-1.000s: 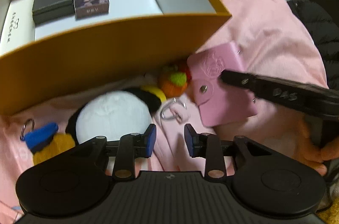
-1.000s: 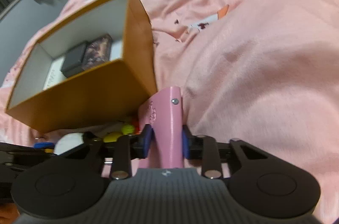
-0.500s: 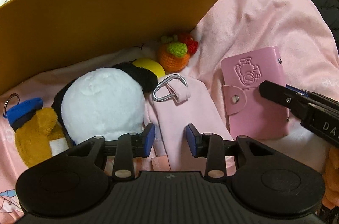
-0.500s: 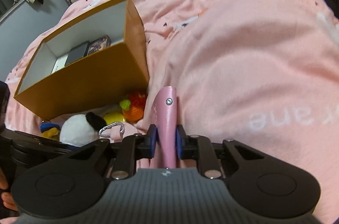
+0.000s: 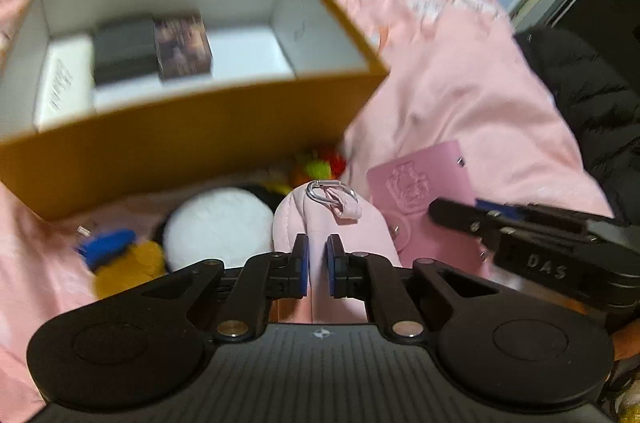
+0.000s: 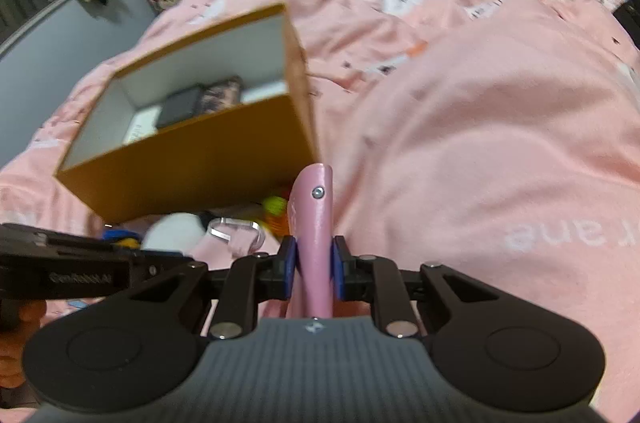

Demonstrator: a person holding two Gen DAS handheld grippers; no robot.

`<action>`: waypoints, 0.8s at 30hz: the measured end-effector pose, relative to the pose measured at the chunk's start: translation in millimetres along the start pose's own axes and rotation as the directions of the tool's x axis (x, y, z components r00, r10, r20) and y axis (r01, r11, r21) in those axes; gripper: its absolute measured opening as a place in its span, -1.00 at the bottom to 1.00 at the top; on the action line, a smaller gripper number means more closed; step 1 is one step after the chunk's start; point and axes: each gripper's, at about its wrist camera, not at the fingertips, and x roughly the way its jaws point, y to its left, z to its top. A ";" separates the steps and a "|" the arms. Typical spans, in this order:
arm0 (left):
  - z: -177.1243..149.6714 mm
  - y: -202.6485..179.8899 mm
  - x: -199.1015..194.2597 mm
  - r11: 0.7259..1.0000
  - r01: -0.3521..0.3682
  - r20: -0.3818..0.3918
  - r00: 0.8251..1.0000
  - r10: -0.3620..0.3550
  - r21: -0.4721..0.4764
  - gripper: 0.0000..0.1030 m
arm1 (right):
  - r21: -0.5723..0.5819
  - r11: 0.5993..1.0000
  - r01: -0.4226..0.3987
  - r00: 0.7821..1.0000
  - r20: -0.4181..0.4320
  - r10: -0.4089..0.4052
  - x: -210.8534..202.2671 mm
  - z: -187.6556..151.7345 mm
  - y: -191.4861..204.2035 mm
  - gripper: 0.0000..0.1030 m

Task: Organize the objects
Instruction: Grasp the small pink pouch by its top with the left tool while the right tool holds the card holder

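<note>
My left gripper [image 5: 317,265] is shut on a soft pink pouch [image 5: 320,223] with a metal clip ring [image 5: 330,189] and holds it up. My right gripper [image 6: 314,269] is shut on a pink card wallet [image 6: 314,219], held edge-on; the wallet also shows in the left wrist view [image 5: 420,191] with the right gripper at its right side. An open mustard box [image 5: 192,131] with a white inside lies ahead, also in the right wrist view [image 6: 192,159]. It holds a dark box [image 5: 124,55] and a small printed box [image 5: 182,45].
On the pink bedspread [image 6: 480,143] in front of the box lie a white and black plush [image 5: 218,229], a blue and yellow plush keychain [image 5: 120,259] and a crocheted orange fruit [image 5: 316,165]. A dark jacket [image 5: 580,95] lies at the right.
My left gripper has closed on the pink pouch and lifted it, and the view has risen above the box. My right gripper still holds the wallet and has risen too.
</note>
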 end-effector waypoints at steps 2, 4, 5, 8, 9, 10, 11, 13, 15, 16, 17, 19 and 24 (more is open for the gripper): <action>5.4 -3.9 -11.6 0.999 -0.034 0.046 0.998 0.033 0.020 -0.82 | -0.004 1.000 -0.029 0.999 0.013 0.029 -4.1 4.1 7.7 -0.62; 5.6 -1.7 -29.5 0.993 -0.108 0.094 0.990 0.103 0.048 -0.82 | -0.007 0.998 -0.058 0.998 0.024 0.058 -7.9 7.8 15.4 -0.62; 5.4 -0.6 -33.8 0.985 -0.157 0.112 0.983 0.149 0.066 -0.82 | -0.012 0.998 -0.066 0.997 0.030 0.066 -8.9 9.2 19.7 -0.62; 1.5 3.2 -35.8 0.959 -0.261 0.122 0.961 0.247 0.109 -0.82 | -0.029 0.995 -0.090 0.995 0.036 0.091 -8.6 11.9 32.8 -0.62; 0.6 4.8 -32.0 0.955 -0.276 0.111 0.958 0.264 0.113 -0.82 | -0.031 0.994 -0.103 0.994 0.033 0.104 -7.6 12.1 36.2 -0.62; -0.5 5.3 -26.7 0.951 -0.284 0.101 0.957 0.273 0.121 -0.82 | -0.030 0.993 -0.118 0.993 0.025 0.118 -5.4 12.1 39.4 -0.62; -2.1 4.0 -22.7 0.945 -0.299 0.099 0.953 0.287 0.133 -0.82 | -0.024 0.992 -0.127 0.992 0.017 0.127 -3.2 11.7 41.4 -0.62; -6.2 0.5 -17.1 0.938 -0.313 0.112 0.948 0.298 0.150 -0.82 | -0.018 0.990 -0.139 0.990 -0.002 0.139 3.9 9.5 46.5 -0.62; -7.5 1.5 -18.1 0.946 -0.291 0.115 0.954 0.276 0.145 -0.82 | -0.008 0.990 -0.138 0.990 -0.023 0.138 11.9 7.0 49.3 -0.62; -8.3 1.1 -20.1 0.948 -0.283 0.122 0.956 0.267 0.144 -0.81 | -0.009 0.991 -0.136 0.990 -0.029 0.136 14.6 5.6 49.9 -0.63; -8.3 2.0 -20.7 0.953 -0.269 0.127 0.959 0.252 0.139 -0.81 | -0.008 0.991 -0.137 0.990 -0.036 0.136 16.5 4.4 50.0 -0.64; -9.0 7.0 -25.7 0.972 -0.208 0.126 0.973 0.194 0.108 -0.79 | -0.001 0.991 -0.133 0.990 -0.052 0.133 20.2 2.4 49.0 -0.65; -7.3 14.2 -25.1 0.993 -0.105 0.125 0.987 0.097 0.056 -0.79 | 0.008 0.995 -0.101 0.994 -0.047 0.101 16.8 1.7 41.6 -0.65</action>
